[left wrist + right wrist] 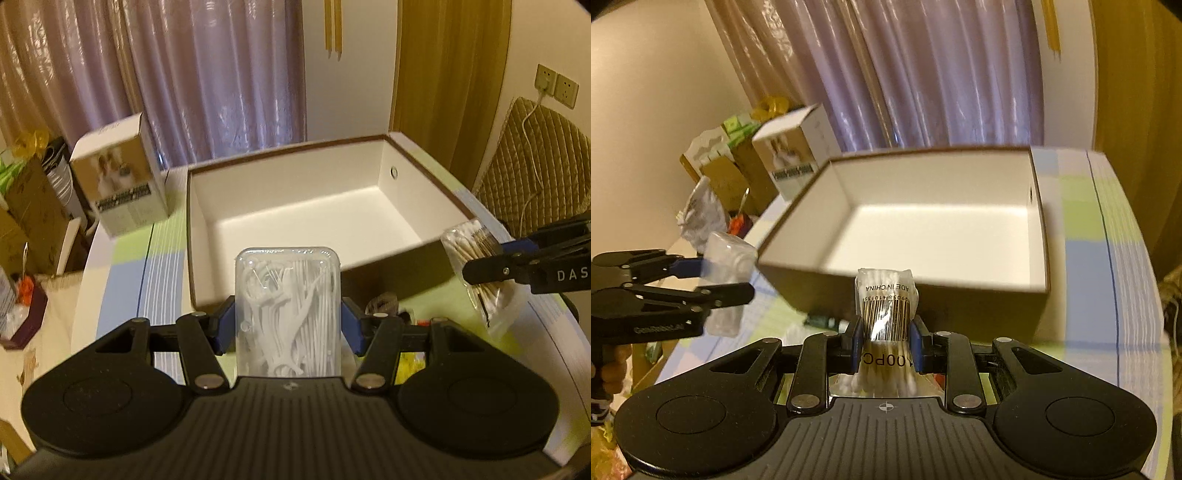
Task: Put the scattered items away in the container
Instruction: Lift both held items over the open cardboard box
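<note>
My left gripper (288, 325) is shut on a clear plastic case of white floss picks (288, 295), held up just in front of the near wall of the open white box (295, 218). My right gripper (884, 343) is shut on a clear packet of cotton swabs (886, 310) with a barcode, raised before the same box (942, 236), which has brown outer walls and nothing inside. The right gripper (480, 269) with the swab packet (476, 254) shows at the right of the left wrist view. The left gripper (716, 280) with the case (729, 258) shows at the left of the right wrist view.
A printed carton (122, 184) stands left of the box on the striped tablecloth (147, 266). Small loose items (388, 306) lie on the cloth below the grippers. Cardboard boxes and bags (29, 206) crowd the floor on the left. A padded chair (535, 166) stands to the right.
</note>
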`<state>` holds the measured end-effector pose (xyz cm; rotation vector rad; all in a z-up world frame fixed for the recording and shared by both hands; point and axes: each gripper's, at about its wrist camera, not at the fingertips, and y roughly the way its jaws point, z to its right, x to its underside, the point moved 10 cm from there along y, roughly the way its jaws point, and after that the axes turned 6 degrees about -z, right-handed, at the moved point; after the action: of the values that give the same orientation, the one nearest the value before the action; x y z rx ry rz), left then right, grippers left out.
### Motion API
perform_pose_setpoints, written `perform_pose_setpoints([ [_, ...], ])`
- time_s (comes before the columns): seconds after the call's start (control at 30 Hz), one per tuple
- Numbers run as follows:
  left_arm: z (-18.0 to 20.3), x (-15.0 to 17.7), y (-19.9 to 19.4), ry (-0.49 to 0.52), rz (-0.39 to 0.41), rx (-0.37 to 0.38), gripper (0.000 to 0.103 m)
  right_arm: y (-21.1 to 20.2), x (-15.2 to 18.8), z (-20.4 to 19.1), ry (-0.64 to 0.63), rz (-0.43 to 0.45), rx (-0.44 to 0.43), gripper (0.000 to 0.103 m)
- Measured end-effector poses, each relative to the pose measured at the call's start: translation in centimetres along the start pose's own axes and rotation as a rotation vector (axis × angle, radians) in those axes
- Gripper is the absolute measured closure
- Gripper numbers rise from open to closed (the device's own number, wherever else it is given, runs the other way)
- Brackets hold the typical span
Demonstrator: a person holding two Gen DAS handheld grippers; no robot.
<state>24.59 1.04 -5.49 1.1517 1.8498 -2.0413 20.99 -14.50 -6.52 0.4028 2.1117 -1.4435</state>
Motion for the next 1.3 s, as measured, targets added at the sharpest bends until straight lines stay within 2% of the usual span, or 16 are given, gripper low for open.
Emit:
perform_pose_setpoints([
  [0.17, 0.1, -3.0, 1.2, 0.038, 0.037, 0.001, 0.05, 0.2, -3.4, 0.0, -0.024, 0.049, 0.015, 0.074],
  [0.33, 0.0, -5.7, 3.1, 0.053, 0.057, 0.014, 0.05, 1.4, -6.4, 1.6, -0.021, 0.074, 0.051, 0.074],
  [0.57, -0.5, -7.9, 7.0, 0.055, 0.027, 0.036, 0.05, 4.9, -9.3, 4.9, 0.026, 0.05, 0.085, 0.074],
  [0.8, -1.6, -8.4, 11.5, 0.04, -0.045, 0.051, 0.05, 9.2, -9.3, 7.3, 0.075, -0.035, 0.09, 0.074],
  [1.0, -1.4, -8.3, 15.2, 0.032, -0.129, 0.08, 0.05, 13.3, -8.8, 8.3, 0.069, -0.132, 0.106, 0.074],
  [1.3, -0.9, -6.6, 21.8, 0.071, -0.334, 0.071, 0.05, 18.0, -7.8, 10.5, 0.054, -0.3, 0.178, 0.074],
])
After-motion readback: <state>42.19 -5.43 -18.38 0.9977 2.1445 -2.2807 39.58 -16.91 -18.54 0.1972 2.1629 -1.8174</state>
